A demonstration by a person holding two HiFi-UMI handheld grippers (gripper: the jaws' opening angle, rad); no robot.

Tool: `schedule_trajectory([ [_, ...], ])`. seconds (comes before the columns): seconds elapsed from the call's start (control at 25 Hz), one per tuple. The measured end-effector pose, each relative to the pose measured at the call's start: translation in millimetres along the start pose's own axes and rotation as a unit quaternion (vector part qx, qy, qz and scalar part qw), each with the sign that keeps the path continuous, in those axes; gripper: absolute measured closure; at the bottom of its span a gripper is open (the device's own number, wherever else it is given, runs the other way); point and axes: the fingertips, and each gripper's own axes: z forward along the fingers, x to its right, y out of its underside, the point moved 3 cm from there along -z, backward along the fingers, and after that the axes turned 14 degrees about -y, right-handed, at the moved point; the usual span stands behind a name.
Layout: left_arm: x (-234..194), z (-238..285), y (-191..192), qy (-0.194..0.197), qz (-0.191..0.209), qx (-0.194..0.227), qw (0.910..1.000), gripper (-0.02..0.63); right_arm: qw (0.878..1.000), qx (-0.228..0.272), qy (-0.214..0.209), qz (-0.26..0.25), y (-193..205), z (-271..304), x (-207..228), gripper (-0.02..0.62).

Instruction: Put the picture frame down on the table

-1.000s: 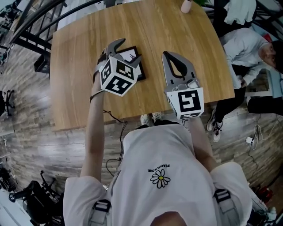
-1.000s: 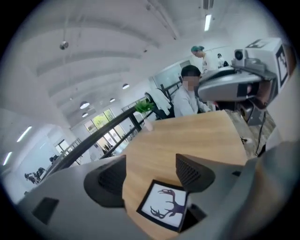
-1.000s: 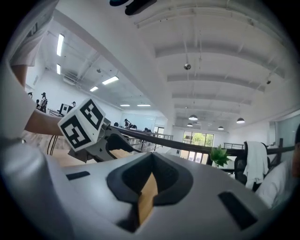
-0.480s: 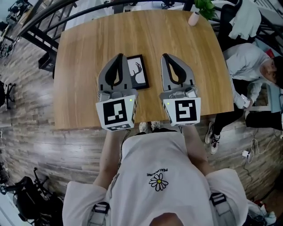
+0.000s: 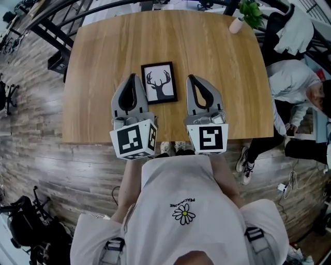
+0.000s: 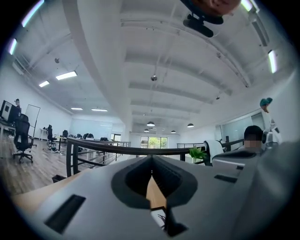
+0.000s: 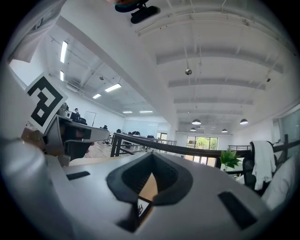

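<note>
Both jaws are clenched on nothing: my left gripper (image 5: 132, 78) has drawn back beside my right gripper (image 5: 190, 79), leaving the picture frame (image 5: 159, 83) flat on the table (image 5: 103, 52). The job looks done.

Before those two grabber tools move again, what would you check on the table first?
1. Picture frame lies flat on the table, picture side up: ok.
2. Frame sits well in from every table edge: ok.
3. Left gripper has its jaws together with nothing between them: ok.
4. Right gripper has its jaws together and is empty: ok.
5. Gap between the left gripper's side and the frame's near corner: cannot tell. From the head view they look very close.
6. Potted plant stands at the far corner, away from both grippers: ok.
</note>
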Motion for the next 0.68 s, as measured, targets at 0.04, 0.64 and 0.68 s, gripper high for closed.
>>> schedule_trajectory([
  [0.04,-2.1,-0.3,0.3,-0.002,0.001,0.0,1.0,0.592,1.0,-0.002,-0.002,-0.002,0.4,1.2,-1.7,0.591],
  [0.64,-16.6,-4.8,5.7,-0.02,0.001,0.0,0.9998,0.592,1.0,-0.013,0.001,-0.005,13.0,3.0,1.1,0.592],
  [0.68,-16.9,-5.2,5.7,-0.02,0.001,-0.001,0.9998,0.592,1.0,-0.014,0.002,-0.009,12.6,2.6,1.6,0.592],
])
